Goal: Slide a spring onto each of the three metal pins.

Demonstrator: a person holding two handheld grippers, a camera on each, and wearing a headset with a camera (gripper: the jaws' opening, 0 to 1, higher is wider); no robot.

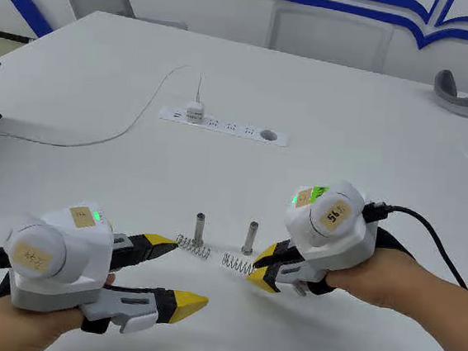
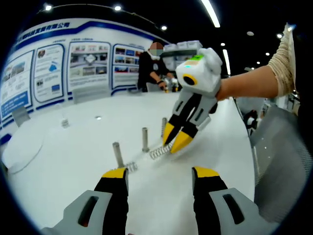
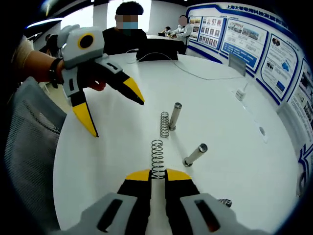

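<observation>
The right claw (image 3: 157, 175) is pinching one end of a spring (image 3: 157, 157) lying flat on the desk (image 3: 244, 166), axis pointing straight ahead, the nearer upright pin (image 3: 195, 154) just rightward, while the left claw (image 1: 190, 272) is gaping wide.

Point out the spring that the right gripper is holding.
The front spring, its end nipped in the right gripper. The loose spring lies free of both grippers, beside a pin.
</observation>
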